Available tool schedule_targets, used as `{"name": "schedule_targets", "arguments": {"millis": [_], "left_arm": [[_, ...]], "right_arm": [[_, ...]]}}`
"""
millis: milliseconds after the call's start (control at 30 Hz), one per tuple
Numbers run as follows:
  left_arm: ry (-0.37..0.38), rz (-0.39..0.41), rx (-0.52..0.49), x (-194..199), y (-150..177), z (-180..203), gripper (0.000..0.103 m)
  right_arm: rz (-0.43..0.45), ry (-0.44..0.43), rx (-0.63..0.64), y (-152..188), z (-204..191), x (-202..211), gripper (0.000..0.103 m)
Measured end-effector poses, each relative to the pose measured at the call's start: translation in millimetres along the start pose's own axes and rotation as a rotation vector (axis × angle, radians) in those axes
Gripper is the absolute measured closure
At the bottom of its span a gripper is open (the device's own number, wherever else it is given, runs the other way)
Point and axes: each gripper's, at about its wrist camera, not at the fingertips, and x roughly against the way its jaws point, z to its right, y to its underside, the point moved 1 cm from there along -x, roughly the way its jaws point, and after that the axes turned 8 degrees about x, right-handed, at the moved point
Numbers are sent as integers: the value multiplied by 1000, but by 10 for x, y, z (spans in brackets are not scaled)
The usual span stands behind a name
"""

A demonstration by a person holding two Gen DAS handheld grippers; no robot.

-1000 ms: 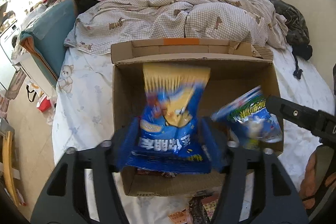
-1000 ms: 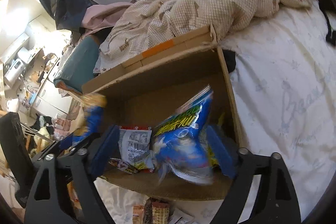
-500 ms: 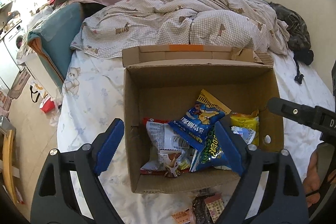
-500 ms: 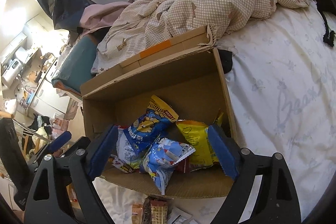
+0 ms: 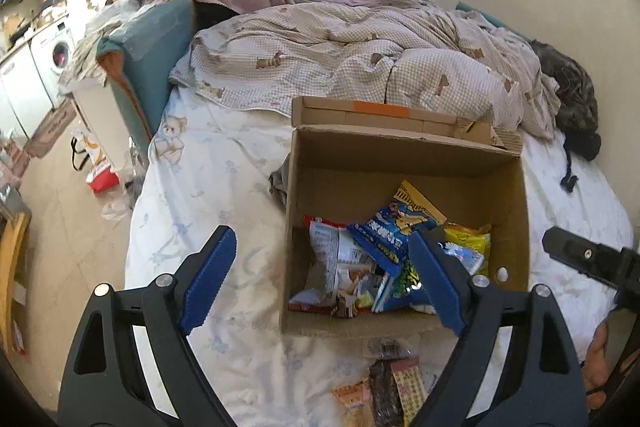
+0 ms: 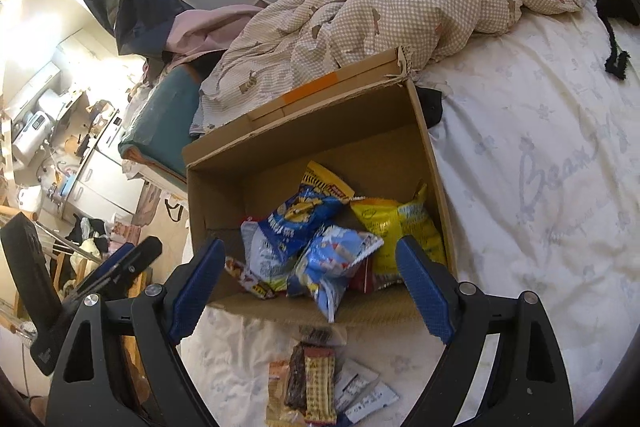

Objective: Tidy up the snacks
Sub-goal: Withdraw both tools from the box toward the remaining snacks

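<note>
Nearest the cameras, both grippers hang over the bed with nothing between their blue pads. The left gripper (image 5: 322, 275) has just been opening its jaws and they now stand wide and empty; its left pad sits over the sheet (image 5: 208, 195) and its right pad over the near part of the box (image 5: 516, 211). The right gripper (image 6: 310, 285) also has its jaws spread wide and empty, framing the near wall of the box (image 6: 212, 203). Just below the jaws, on the sheet outside the box, lies a small heap of loose snacks (image 6: 314, 383): a dark bar, a yellow patterned packet, an orange packet and some white sachets, seen also low in the left view (image 5: 390, 387). Beyond the jaws the open cardboard box holds the packed snacks in a loose pile on its floor: a blue bag (image 6: 298, 213) with a yellow top leaning over a white-and-red bag (image 5: 340, 259), a light blue bag (image 6: 334, 263) in front, and yellow bags (image 6: 386, 229) against the wall on the right. The far flap of the box, with a strip of orange tape (image 5: 380, 107), stands up behind. Farther off a checked quilt (image 5: 360, 67) lies rumpled across the bed, with a teal cushion (image 5: 154, 47) to the left of it and a wall behind.
</note>
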Motion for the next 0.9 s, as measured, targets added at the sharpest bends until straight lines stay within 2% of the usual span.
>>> {"name": "schedule_targets", "arguments": {"millis": [67,467,667,733,900], "left_arm": [[10,-5,11,70,54,-44,3],[-34,-66,3,375,501,-269,3],[-79,-110,15,405,757,-351,3],[-88,-125,16,404,814,-365,3],[-109,-210,44,279,1016,-430,3]], "right_arm": [[-4,-4,-11,68,1,46,14],[-42,0,-31,513,-24,341,14],[-79,75,1,761,-101,400,14],[-106,71,8,847,-123,384,14],[-137,73,10,985,-146,357,14]]}}
